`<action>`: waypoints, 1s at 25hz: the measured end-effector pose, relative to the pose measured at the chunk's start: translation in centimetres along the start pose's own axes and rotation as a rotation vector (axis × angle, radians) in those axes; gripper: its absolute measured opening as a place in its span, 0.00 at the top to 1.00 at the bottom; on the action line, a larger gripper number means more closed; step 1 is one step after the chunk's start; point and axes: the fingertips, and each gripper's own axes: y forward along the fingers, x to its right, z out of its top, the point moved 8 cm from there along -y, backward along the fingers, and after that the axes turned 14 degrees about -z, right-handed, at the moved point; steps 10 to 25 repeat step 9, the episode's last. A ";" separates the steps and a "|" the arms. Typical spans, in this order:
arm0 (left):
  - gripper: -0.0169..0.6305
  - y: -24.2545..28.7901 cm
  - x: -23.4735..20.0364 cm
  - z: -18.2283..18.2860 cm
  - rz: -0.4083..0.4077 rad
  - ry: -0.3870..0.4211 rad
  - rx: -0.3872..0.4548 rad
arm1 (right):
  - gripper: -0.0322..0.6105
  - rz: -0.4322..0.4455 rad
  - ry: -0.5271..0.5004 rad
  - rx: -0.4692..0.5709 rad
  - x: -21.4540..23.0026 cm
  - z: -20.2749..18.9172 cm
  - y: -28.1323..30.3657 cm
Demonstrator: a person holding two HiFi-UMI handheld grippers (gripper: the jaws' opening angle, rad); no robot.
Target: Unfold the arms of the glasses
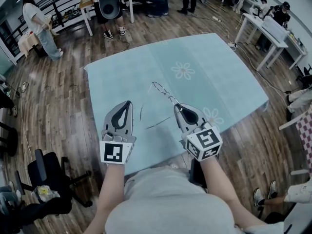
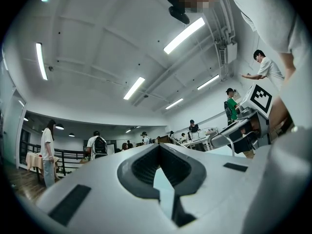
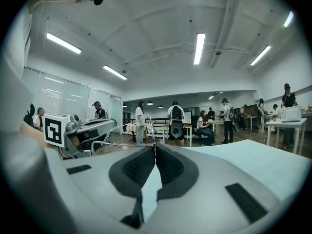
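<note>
The right gripper (image 1: 176, 106) has its jaws pinched together on a pair of thin wire-rimmed glasses (image 1: 165, 92), gripping them right at the jaw tips. The glasses hang over the middle of the pale blue flowered tablecloth (image 1: 224, 77). From the pinch point their long axis runs away and to the left, ending in a small rounded loop at the far end. They are so fine that they show as little more than a beaded dark line, with no lens tint visible.

In the right gripper view a thin upright bit of wire stands at the closed tips. One slim arm reaches left from there towards the left gripper (image 1: 128, 104), its end curving downward.

Two faint dark strokes lie on the cloth between the grippers. I cannot tell whether they are arms or shadows.

The left gripper sits near and to the left of the glasses, apart from them, jaws closed with nothing between them.
</note>
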 end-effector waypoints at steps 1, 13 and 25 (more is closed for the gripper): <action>0.96 0.0 0.0 0.0 -0.001 -0.003 -0.001 | 0.93 -0.001 0.001 0.000 0.0 0.0 0.0; 0.96 0.0 -0.2 0.5 0.000 -0.015 -0.010 | 0.93 -0.004 0.006 -0.003 -0.1 0.1 0.0; 0.96 0.0 -0.2 0.5 0.000 -0.015 -0.010 | 0.93 -0.004 0.006 -0.003 -0.1 0.1 0.0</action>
